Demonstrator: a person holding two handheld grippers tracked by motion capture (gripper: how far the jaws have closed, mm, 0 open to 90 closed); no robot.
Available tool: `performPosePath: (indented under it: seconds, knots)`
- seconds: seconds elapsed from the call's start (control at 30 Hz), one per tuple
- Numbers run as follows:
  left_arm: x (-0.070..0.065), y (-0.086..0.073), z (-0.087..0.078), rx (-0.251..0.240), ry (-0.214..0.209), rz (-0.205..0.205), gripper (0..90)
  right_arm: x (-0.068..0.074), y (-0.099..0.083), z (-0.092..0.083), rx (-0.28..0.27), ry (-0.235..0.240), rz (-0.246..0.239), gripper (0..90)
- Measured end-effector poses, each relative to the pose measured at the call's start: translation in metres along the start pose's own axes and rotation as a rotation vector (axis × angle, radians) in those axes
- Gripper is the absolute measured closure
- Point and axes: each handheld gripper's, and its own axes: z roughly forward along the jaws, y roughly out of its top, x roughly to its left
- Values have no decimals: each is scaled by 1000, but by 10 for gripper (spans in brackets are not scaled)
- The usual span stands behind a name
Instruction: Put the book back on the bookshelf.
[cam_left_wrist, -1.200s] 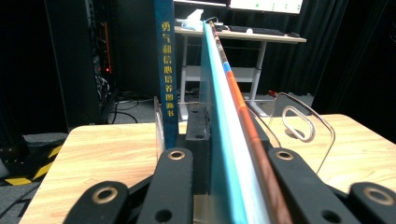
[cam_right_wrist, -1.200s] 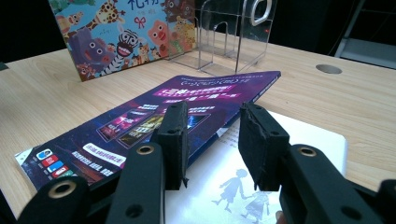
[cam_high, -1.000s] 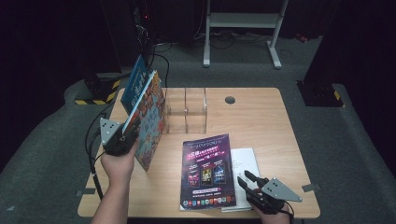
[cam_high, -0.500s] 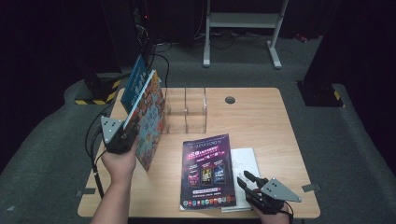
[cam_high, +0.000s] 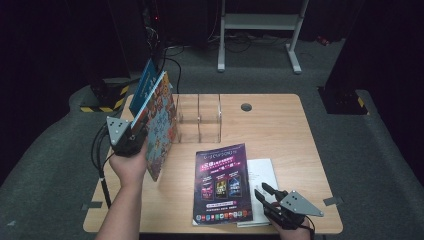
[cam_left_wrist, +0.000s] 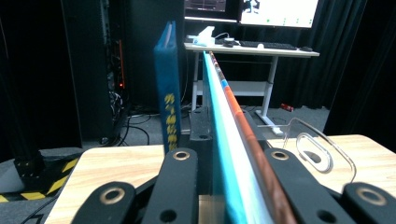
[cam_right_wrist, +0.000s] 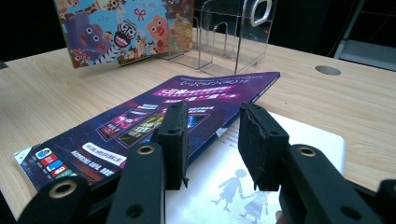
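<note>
My left gripper (cam_high: 131, 136) is shut on the lower edge of a colourful picture book (cam_high: 159, 125), which it holds upright and tilted at the table's left side. In the left gripper view the book's teal and orange edge (cam_left_wrist: 224, 116) runs between the jaws. A blue book (cam_high: 147, 85) stands just behind it. A clear acrylic rack (cam_high: 200, 117) sits to the right of both books. A purple magazine (cam_high: 222, 182) lies flat, overlapping a white booklet (cam_high: 262, 172). My right gripper (cam_high: 267, 196) is open, low over the booklet (cam_right_wrist: 299, 140) at the magazine's (cam_right_wrist: 154, 116) right edge.
The wooden table (cam_high: 280, 130) has a round cable hole (cam_high: 246, 106) at the back right. Dark floor, cables and a white desk frame (cam_high: 260, 22) lie beyond the far edge. A black-and-yellow striped floor piece (cam_high: 102, 106) lies past the table's left side.
The left gripper and the picture book have shifted slightly away from me, toward the rack. The right gripper has hardly moved.
</note>
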Motion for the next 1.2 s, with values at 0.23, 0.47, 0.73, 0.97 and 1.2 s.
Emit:
performPosePath:
  seconds: [0.23, 0.47, 0.73, 0.97, 1.2]
  knots:
    - [0, 4, 8, -19, 12, 5, 815, 0, 0, -1, -1, -1, 3, 627]
    - [-6, 1, 19, -20, 19, 11, 815, -1, 1, -2, -4, -2, 3, 629]
    - [-9, -2, 27, -34, 17, 5, 815, -1, 0, -3, -8, -1, 2, 630]
    - [-8, -6, 28, -47, 23, 1, 814, -1, 0, -3, -5, 3, 4, 631]
    - [-4, -11, 27, -63, 26, -17, 813, 0, -1, -2, -1, 5, 4, 635]
